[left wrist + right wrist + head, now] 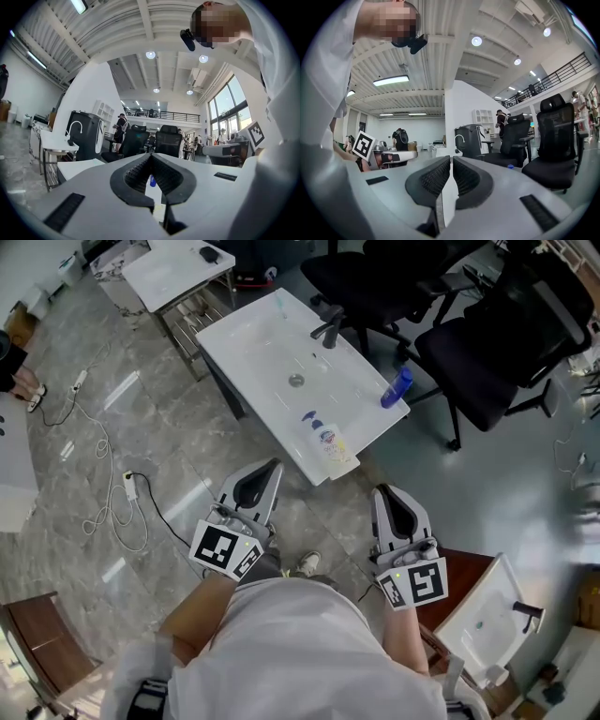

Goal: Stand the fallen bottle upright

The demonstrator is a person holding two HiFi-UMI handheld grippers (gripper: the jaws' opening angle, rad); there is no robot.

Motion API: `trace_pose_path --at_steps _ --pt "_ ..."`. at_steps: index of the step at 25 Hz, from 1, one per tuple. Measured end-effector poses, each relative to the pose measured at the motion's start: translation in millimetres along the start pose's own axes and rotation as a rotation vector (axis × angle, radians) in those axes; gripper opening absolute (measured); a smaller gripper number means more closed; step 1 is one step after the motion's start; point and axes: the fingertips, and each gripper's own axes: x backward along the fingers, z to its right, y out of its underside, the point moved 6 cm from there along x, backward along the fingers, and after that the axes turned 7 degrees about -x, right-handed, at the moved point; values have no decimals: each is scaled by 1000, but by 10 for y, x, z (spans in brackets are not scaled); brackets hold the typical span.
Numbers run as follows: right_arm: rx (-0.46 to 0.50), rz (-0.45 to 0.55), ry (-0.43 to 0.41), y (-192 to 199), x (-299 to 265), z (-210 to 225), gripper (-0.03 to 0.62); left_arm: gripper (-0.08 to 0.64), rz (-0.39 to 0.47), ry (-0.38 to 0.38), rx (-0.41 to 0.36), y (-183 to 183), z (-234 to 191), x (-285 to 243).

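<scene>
In the head view a clear bottle with a dark blue cap lies on its side near the front edge of a white sink counter. A blue bottle stands at the counter's right edge. My left gripper is held close to my body, short of the counter's near corner, shut with nothing in it. My right gripper is beside it, off the counter's front right, jaws together and empty. In the left gripper view the jaws of the left gripper meet at their tips, with a small blue object showing behind them. In the right gripper view only a thin slit shows between the pads of the right gripper.
A black faucet and a drain are on the counter. Black office chairs crowd its far right side. Another white table stands beyond. Cables trail on the floor at left. A second basin lies at lower right.
</scene>
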Motion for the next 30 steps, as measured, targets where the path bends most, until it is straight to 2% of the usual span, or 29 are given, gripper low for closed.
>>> trace_pose_path --at_steps 6,10,17,19,22,27,30 --pt "-5 -35 15 79 -301 -69 46 20 -25 37 55 135 -312 -150" --pt "-10 -63 33 162 -434 -66 46 46 -47 82 140 274 -526 -280" --pt "-12 -110 68 278 -605 -97 46 305 -84 199 434 644 -810 -555" --pt "-15 -122 79 319 -640 -82 46 361 -94 222 494 772 -864 -650" --pt "-22 -145 100 396 -680 -30 46 389 -115 250 568 969 -926 -805" --pt "-33 -175 129 507 -753 32 46 422 -143 282 775 1299 -1084 -1067" --pt "-39 -185 145 560 -814 83 46 426 -175 286 866 1508 -1180 -1233"
